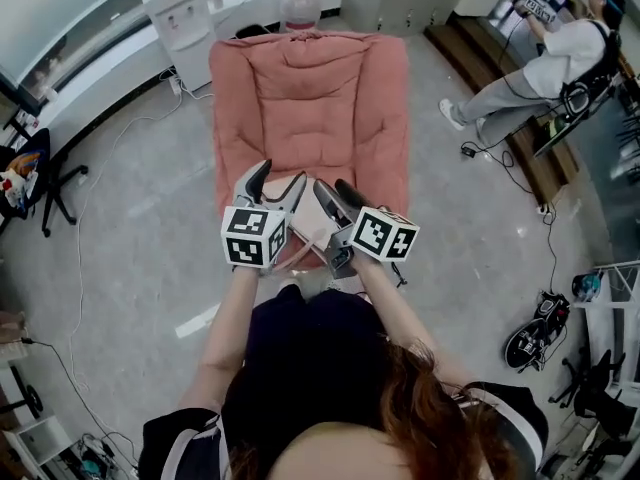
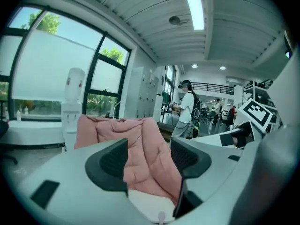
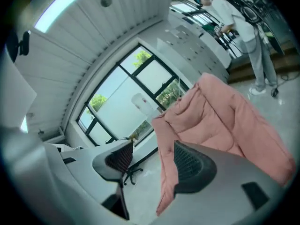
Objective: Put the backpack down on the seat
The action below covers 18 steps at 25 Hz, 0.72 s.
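While both gape empty | left gripper (image 1: 278, 180), right gripper (image 1: 338, 193) | at seat (image 1: 310, 98) front edge

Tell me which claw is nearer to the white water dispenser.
Left. The left claw hovers at the front edge of the pink seat, on the side of the water dispenser; the right claw is just beside it, farther from the dispenser.

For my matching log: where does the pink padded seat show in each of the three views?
Head view: the pink padded seat fills the top centre.
Left gripper view: lower centre, low in the frame.
Right gripper view: centre right, tilted in the frame.
Shared landmark: the white water dispenser by the windows, also in the left gripper view and the right gripper view.
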{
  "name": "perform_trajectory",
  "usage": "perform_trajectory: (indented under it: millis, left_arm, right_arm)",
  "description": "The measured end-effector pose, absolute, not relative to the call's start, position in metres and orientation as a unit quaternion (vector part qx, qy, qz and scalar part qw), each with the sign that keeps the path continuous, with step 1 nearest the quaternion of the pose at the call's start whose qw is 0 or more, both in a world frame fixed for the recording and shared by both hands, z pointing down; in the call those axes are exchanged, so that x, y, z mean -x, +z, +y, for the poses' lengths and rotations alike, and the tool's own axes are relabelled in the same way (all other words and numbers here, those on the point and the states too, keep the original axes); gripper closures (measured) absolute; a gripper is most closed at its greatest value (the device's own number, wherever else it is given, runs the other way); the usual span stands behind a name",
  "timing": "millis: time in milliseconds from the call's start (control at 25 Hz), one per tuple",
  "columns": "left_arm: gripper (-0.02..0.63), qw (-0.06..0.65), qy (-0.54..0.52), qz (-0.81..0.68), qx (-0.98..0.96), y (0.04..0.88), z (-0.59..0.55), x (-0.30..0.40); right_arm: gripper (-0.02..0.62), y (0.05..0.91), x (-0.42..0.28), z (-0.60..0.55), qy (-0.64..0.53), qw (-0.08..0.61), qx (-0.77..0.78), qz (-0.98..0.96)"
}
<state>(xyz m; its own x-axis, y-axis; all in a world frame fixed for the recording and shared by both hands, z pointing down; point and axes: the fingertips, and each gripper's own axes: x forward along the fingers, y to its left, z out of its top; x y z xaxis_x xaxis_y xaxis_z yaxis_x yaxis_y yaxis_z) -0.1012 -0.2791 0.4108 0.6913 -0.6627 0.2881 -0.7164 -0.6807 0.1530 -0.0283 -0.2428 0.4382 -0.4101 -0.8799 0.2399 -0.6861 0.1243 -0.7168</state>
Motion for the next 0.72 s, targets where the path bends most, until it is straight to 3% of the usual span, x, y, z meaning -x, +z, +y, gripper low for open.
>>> perform_trajectory:
  millis: [240, 360, 400, 440, 720]
  left_arm:
    - [0.314, 0.006, 0.059, -0.349, -0.935, 0.341, -0.294, 0.081]
    - [0.33, -0.013, 0.011, -0.341, -0.94, 0.31, -0.29, 0.079]
    - [0.405, -0.016, -0.006, -0.349, -0.937, 0.301, -0.289, 0.08]
    - [0.534, -0.021, -0.021, -0.358, -0.933, 0.294, -0.288, 0.083]
    - [0.586, -0.024, -0.061, -0.365, -0.929, 0.278, -0.279, 0.082]
  right_arm:
    - [0.327, 0.348, 0.014, -0.271, -0.17, 0.117, 0.563, 0.8]
    - [0.344, 0.308, 0.003, -0.267, -0.093, 0.133, 0.582, 0.797]
    - [0.45, 0.299, -0.002, -0.265, -0.082, 0.146, 0.59, 0.79]
    - [0.537, 0.292, -0.006, -0.262, -0.078, 0.16, 0.594, 0.785]
    - [0.561, 0.278, 0.004, -0.256, -0.085, 0.181, 0.572, 0.796]
